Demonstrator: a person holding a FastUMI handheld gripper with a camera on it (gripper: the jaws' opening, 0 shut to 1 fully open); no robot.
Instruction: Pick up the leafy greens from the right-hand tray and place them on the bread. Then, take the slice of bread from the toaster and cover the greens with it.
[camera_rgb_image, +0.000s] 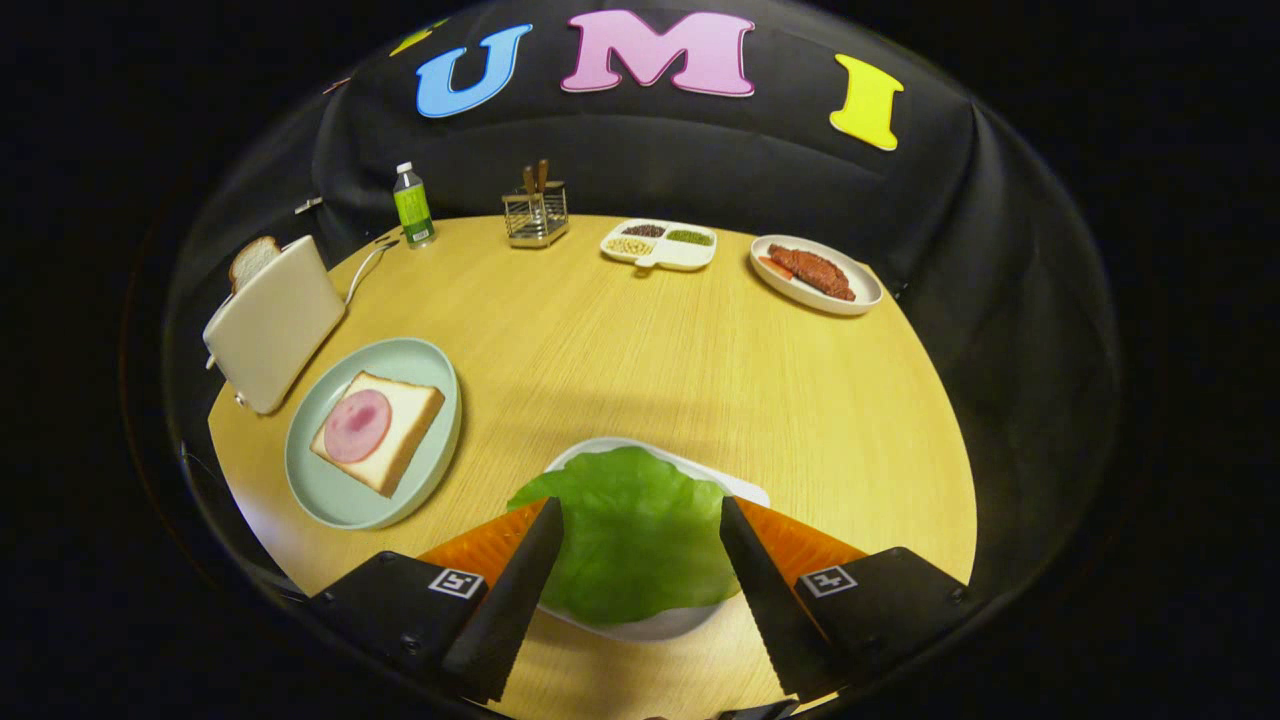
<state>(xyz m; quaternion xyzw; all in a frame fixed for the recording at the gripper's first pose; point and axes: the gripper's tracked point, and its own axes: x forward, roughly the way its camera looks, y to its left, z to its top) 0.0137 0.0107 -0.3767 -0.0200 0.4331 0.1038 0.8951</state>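
Your gripper (640, 525) hangs over a ruffled green lettuce leaf (635, 530) on its white tray (740, 490), black serrated fingers (505, 610) spread wide either side, gripping nothing. Across the pale woodgrain table (640, 340), ham-topped square bread (378, 430) waits on a round mint plate (345, 495) beside the cream toaster (272, 325).

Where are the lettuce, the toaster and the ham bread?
lettuce (632, 545): gripper view, leaf's middle, between the open fingers.
toaster (275, 322): gripper view, its broad side.
ham bread (378, 432): gripper view, the slice's middle.
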